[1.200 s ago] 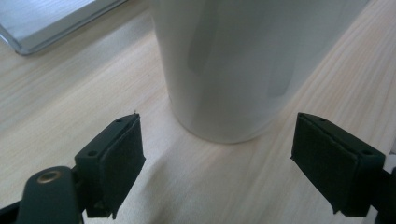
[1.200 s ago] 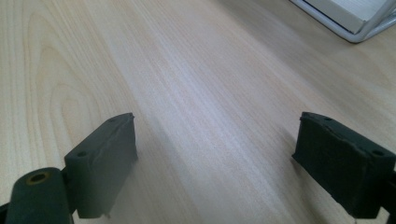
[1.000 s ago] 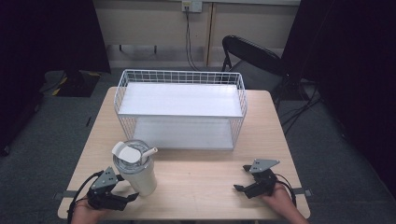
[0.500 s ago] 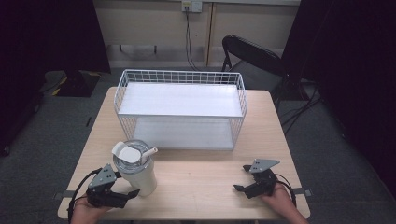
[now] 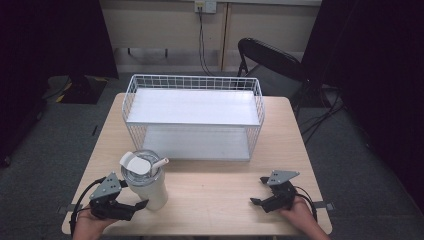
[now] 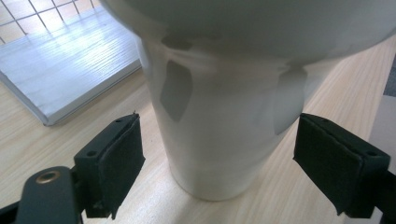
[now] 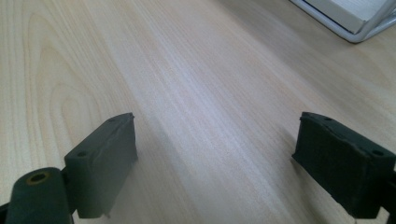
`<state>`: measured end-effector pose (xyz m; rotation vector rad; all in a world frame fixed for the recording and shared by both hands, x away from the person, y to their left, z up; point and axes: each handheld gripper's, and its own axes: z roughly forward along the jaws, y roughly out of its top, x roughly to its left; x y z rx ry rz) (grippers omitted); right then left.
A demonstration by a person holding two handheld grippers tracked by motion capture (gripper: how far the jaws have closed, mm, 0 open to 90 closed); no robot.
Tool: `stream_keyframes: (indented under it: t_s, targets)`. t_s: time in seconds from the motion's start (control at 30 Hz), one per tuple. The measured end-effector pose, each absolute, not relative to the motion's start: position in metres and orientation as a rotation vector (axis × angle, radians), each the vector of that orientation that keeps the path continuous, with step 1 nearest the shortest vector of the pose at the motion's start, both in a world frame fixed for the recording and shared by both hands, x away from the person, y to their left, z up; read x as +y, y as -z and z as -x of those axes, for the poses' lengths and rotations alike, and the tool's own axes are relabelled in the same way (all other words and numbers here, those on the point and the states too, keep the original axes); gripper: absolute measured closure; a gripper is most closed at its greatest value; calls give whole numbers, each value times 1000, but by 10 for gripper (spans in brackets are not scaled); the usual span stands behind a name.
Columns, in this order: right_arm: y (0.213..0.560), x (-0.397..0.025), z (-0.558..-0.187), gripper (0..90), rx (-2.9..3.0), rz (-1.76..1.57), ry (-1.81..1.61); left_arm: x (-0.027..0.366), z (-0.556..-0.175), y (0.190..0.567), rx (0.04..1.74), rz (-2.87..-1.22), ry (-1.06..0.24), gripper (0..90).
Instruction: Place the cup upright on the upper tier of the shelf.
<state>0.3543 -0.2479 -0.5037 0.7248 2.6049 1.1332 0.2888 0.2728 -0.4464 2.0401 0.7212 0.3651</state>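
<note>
A dim room with dark curtains at both sides, a black folding chair [image 5: 270,57] and a grey carpeted floor [image 5: 60,135] surrounds a light wooden desk [image 5: 215,200]. At the far half of the desk stands a white wire basket [image 5: 192,117] with a white board across its top and another at its bottom. Near the front left corner a cream tumbler [image 5: 146,182] stands upright, with a clear lid and a white straw [image 5: 160,164] leaning toward the basket. The left gripper [image 5: 137,205], held in the person's left hand [image 5: 87,222], lies low at the desk's front edge and points at the tumbler's base; in the left gripper view its black fingers [image 6: 116,161] stand wide apart on either side of the tumbler's lower body [image 6: 219,135], a clear gap showing on each side, so they do not touch it. The right gripper [image 5: 256,201] rests near the front right corner in the person's right hand [image 5: 300,215], well apart from the tumbler, its fingers [image 7: 105,156] likewise spread wide above bare wood.
</note>
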Motion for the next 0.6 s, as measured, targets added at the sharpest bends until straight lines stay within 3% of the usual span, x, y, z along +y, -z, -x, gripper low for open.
stream_keyframes:
  t_s: [0.6]
  targets:
    - [504, -248, -354, 122, 2605, -725, -1133, 261, -295, 446, 699, -1991, -364, 118]
